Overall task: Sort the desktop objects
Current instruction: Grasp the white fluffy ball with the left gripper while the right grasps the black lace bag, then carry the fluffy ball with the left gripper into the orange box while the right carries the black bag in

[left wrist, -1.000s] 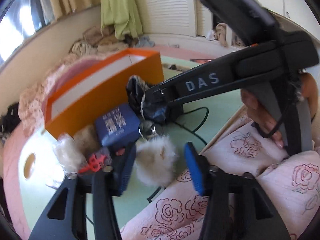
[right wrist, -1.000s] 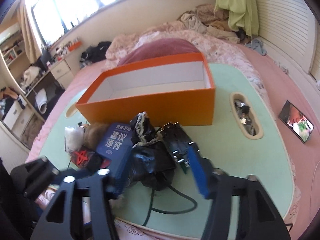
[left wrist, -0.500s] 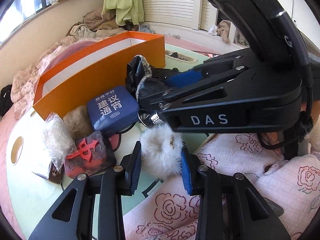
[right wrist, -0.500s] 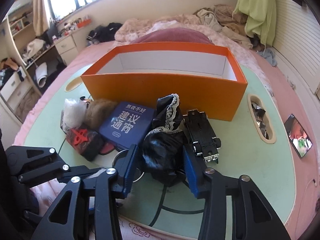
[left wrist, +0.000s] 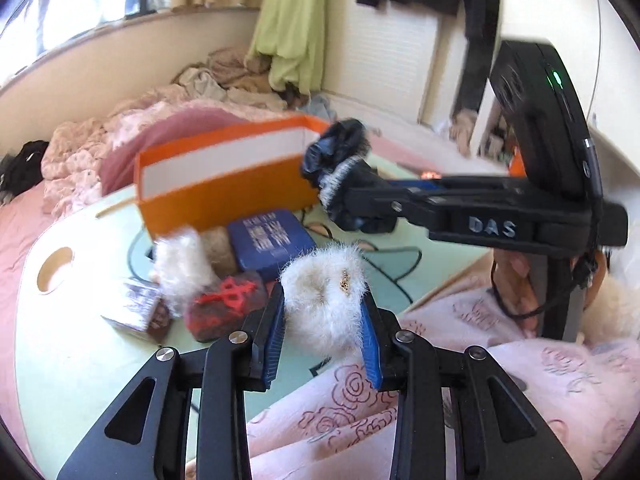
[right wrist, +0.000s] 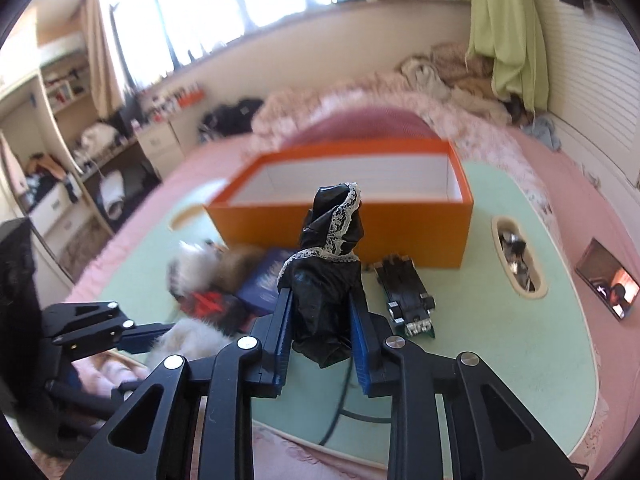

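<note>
**Both tools loaded, orange box not yet reached**

The left tool (left wrist: 323,322) is closed on a white furry pompom (left wrist: 323,304), its blue pads pressed into the fluff on either side. The right tool (right wrist: 320,320) is clamped on a black lace-trimmed cloth (right wrist: 326,264), which stands up in a peak between the pads and droops below them. Both items appear lifted clear of the green desk (right wrist: 500,344). The open orange box (right wrist: 352,196) sits at the far side of the desk, seemingly empty, and is the likely destination.

Left on the desk near the box are a blue packet (left wrist: 270,242), a dark pouch with a red character (left wrist: 226,300), a second fluffy bundle (left wrist: 180,264), a small brown box (left wrist: 138,310) and a black toy car (right wrist: 406,298).

The risks, as I judge them: the pompom is held mostly by compressed fur, so it could slip out during a quick swing. The limp cloth hangs low and may snag the box's near wall or drag the car. A black cable (right wrist: 340,408) lies beneath the right tool and could catch. The two tools travel close together and may collide at the box.
</note>
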`<action>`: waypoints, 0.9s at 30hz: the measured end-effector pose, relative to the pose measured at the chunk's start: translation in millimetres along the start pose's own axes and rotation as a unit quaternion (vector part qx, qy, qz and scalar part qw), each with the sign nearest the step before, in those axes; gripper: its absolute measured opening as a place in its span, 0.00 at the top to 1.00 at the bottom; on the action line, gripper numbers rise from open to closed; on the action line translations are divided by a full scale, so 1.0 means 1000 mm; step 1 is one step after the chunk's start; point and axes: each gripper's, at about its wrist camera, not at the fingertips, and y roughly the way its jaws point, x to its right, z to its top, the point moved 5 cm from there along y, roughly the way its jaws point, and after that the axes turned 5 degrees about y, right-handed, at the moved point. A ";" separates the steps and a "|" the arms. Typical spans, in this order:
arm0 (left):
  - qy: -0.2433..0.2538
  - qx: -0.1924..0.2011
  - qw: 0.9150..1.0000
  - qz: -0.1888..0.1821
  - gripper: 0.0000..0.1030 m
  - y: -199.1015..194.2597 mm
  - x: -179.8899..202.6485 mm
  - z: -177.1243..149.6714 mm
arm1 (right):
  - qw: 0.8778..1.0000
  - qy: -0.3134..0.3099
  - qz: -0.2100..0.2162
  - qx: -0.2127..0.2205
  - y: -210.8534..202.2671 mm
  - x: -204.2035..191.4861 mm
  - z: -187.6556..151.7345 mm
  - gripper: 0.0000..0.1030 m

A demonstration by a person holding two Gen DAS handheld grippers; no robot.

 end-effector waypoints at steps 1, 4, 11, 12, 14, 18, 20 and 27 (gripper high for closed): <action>-0.003 0.009 1.000 0.003 0.67 -0.006 -0.002 0.003 | 1.000 0.000 0.004 0.004 -0.003 -0.003 0.002 0.75; -0.020 0.029 0.999 0.001 0.67 -0.016 -0.010 0.017 | 1.000 -0.007 0.012 0.014 -0.009 -0.010 0.015 0.75; -0.035 0.058 0.996 0.053 0.66 -0.015 -0.042 0.080 | 0.999 0.012 0.022 0.032 -0.007 -0.012 0.064 0.75; -0.043 0.052 0.995 0.067 0.66 -0.006 -0.050 0.090 | 0.999 0.020 0.020 0.034 -0.002 -0.010 0.074 0.75; -0.062 0.040 0.993 0.089 0.66 0.006 -0.067 0.101 | 0.999 0.032 0.020 0.032 0.007 -0.006 0.086 0.75; -0.103 0.033 0.986 0.126 0.62 0.036 -0.099 0.109 | 0.999 0.050 -0.002 0.021 0.037 0.005 0.108 0.71; -0.139 0.043 0.978 0.148 0.49 0.043 -0.113 0.104 | 0.998 0.061 -0.030 0.017 0.049 0.012 0.112 0.67; -0.121 0.089 0.974 0.170 0.21 0.017 -0.104 0.088 | 0.996 0.062 -0.033 0.053 0.025 0.012 0.097 0.34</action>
